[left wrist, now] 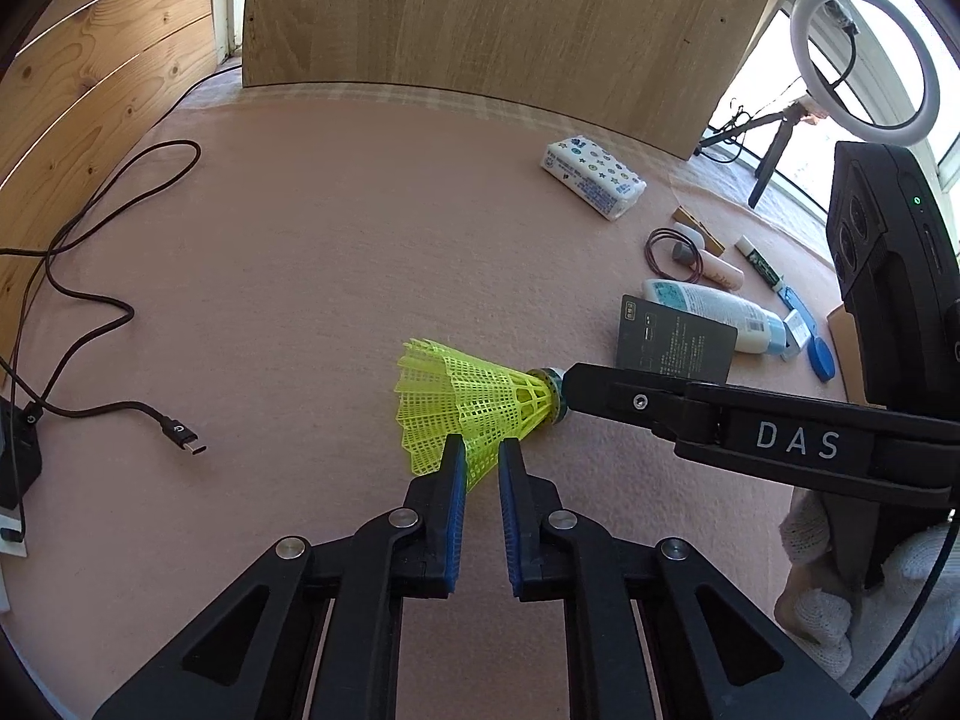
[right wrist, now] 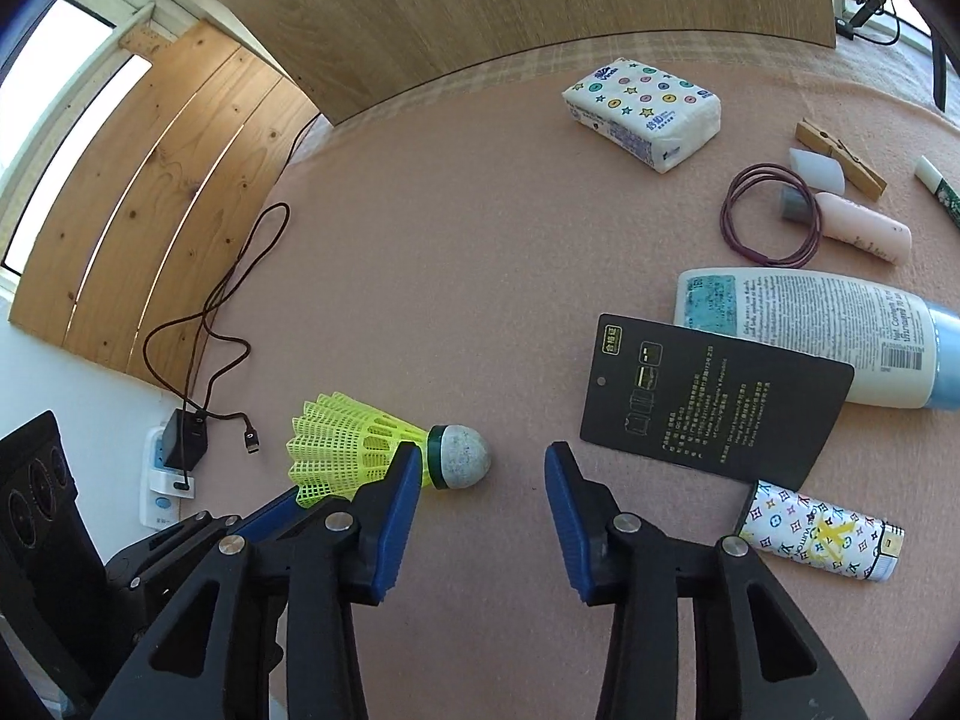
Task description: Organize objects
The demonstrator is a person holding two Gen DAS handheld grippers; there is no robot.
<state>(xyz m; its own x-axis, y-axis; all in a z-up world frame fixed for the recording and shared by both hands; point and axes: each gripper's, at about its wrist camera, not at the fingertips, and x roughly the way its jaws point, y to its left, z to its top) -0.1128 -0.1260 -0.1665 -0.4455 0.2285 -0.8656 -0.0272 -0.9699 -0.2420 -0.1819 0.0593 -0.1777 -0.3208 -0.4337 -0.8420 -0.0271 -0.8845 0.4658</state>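
A yellow plastic shuttlecock (left wrist: 474,396) lies on its side on the pink cloth (left wrist: 330,270), with its grey cork head (right wrist: 465,465) pointing right. My left gripper (left wrist: 482,450) is shut on the near edge of its mesh skirt, which shows between the blue pads. My right gripper (right wrist: 483,450) stands open around the cork. The cork lies close to the gripper's left pad (right wrist: 405,480), and a wide gap separates it from the right pad. In the left wrist view one right-gripper finger (left wrist: 612,396) reaches in from the right to the cork.
To the right lie a black card (right wrist: 714,396), a lotion bottle (right wrist: 810,336), a patterned lighter (right wrist: 816,540), a hair tie (right wrist: 727,219), a pink tube (right wrist: 864,228) and a clothespin (right wrist: 840,159). A tissue pack (right wrist: 642,114) sits further back. A USB cable (left wrist: 180,432) trails at the left.
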